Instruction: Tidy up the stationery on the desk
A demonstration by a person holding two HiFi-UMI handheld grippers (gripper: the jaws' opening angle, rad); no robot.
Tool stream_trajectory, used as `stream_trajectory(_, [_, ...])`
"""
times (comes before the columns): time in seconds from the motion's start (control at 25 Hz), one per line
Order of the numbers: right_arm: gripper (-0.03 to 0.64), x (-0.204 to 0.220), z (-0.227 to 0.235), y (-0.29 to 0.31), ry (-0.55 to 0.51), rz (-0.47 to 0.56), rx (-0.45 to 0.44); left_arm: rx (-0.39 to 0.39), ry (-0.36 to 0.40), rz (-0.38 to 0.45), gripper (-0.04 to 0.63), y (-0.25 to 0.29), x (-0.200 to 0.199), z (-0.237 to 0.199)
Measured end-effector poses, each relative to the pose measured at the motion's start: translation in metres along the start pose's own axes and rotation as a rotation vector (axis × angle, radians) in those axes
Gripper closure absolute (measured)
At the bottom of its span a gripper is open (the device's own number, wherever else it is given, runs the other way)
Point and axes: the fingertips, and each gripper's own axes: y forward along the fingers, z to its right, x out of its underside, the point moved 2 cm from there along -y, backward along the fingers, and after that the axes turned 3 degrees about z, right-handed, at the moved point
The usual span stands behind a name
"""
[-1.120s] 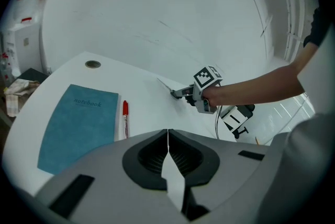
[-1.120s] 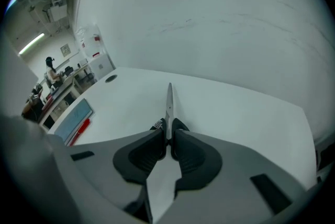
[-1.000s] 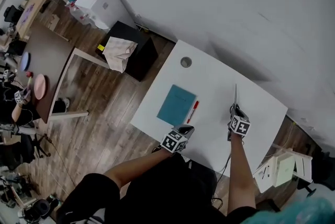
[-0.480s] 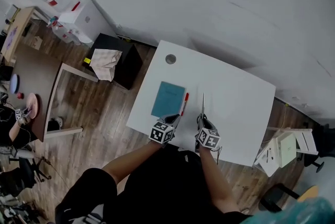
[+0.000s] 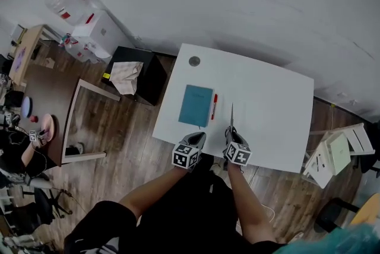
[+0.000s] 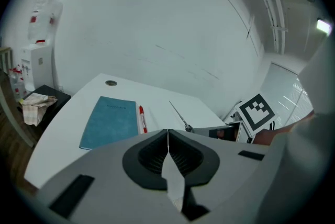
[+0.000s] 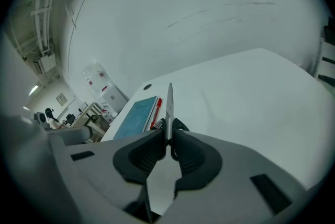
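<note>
The right gripper is clamped tight on the scissors at the handle end, with the blades poking straight out ahead of it over the desk. The left gripper, just beside it, is closed on nothing. Ahead and to the left of the scissor tip lie the red pen and the blue notebook, side by side. My worry is that so thin a hold could let the scissors swivel on set-down, and the point might nudge the pen askew.
</note>
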Motion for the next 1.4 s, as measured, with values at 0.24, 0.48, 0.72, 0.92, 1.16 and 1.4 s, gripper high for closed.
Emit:
stream_trajectory(0.24, [0.528, 0.019, -0.016, -0.008, 0.020, 0.002, 0.049, -0.023, -0.026, -0.008, 0.578, -0.014, 0.004, -0.011])
stream_trajectory(0.48, [0.528, 0.008, -0.022, 0.013, 0.010, -0.009, 0.122, 0.019, 0.054, 0.027, 0.578, -0.006, -0.030, -0.026])
stream_trajectory(0.72, [0.528, -0.002, -0.031, 0.049, 0.004, -0.047, 0.154, 0.019, 0.056, 0.005, 0.578, 0.003, -0.040, -0.055])
stream_trajectory(0.92, [0.528, -0.008, -0.030, 0.072, 0.031, -0.057, 0.209, 0.065, 0.039, -0.021, 0.578, 0.005, -0.039, -0.069])
stream_trajectory(1.16, [0.528, -0.001, -0.027, 0.087, -0.026, -0.089, 0.224, 0.118, 0.061, -0.046, 0.578, 0.011, -0.042, -0.075])
stream_trajectory(1.4, [0.528, 0.009, -0.025, 0.100, -0.053, -0.117, 0.244, 0.117, 0.058, -0.056, 0.578, 0.013, -0.043, -0.087])
